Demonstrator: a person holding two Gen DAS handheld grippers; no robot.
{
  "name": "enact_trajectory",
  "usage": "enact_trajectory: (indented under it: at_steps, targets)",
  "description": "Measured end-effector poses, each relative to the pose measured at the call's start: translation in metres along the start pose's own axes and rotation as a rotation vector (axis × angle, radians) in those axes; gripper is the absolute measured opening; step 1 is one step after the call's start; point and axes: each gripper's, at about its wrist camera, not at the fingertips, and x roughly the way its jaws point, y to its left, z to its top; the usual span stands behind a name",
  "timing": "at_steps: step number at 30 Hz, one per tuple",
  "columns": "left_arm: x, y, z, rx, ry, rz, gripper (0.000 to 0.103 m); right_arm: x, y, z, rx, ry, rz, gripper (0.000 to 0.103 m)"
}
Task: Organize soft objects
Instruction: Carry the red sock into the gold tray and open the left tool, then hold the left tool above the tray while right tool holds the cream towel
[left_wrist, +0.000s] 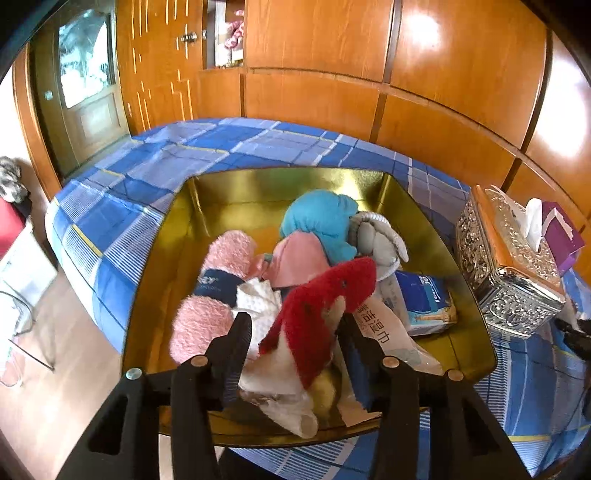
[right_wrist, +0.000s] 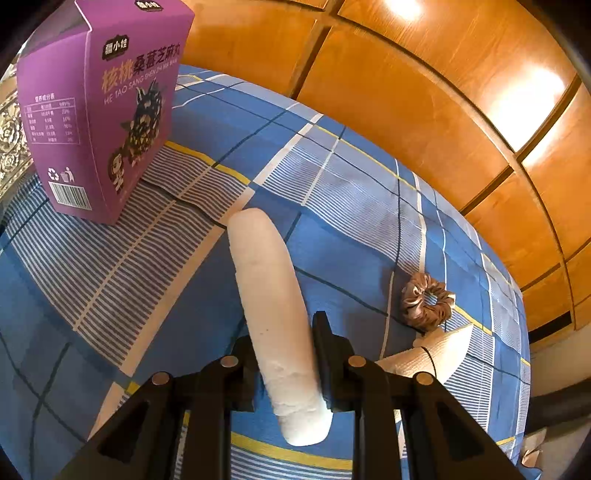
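1. The right hand-held gripper (right_wrist: 286, 354) is closing on a white towel roll (right_wrist: 271, 317), its fingers pressing the two long sides near the roll's near end. Gripping there, across the narrow width, is probably what is keeping the soft roll from sagging out.
2. The roll's long axis is running straight ahead along the fingers, its rounded far end pointing away toward the purple carton (right_wrist: 103, 110) standing ahead and to the left on the bed (right_wrist: 369, 206).
3. A brown scrunchie (right_wrist: 424, 299) is lying on the bed to the right of this hand-held gripper, and a beige folded cloth (right_wrist: 436, 350) is sitting just nearer, both seemingly waiting their turn.
4. The left hand-held gripper (left_wrist: 295, 332) is hovering open over the gold box (left_wrist: 258, 188), its fingers standing either side of a red plush toy (left_wrist: 325, 295) without clearly pinching it.
5. The toy is lying with its long axis slanting ahead and to the right, on top of white tissue (left_wrist: 280, 384).
6. Beyond it, the box is collecting a pink towel (left_wrist: 214, 291), a blue plush (left_wrist: 321, 218), a grey plush (left_wrist: 380, 243) and a wipes packet (left_wrist: 424, 299).
7. A silver tissue box (left_wrist: 506, 277) is standing on the bed to the right of the box.
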Motion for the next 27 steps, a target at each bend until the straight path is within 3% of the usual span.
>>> enact_trajectory:
  at_steps: [13,27]
  targets:
    - [-0.026,-0.006,0.005,0.018,-0.067,0.025,0.062,0.0,0.003,0.001,0.0,0.0,-0.014,0.023]
    - [-0.031,-0.014,0.004,0.051,-0.081,0.035,0.067,0.005,-0.017,0.009,0.147,0.037,0.079,0.023]
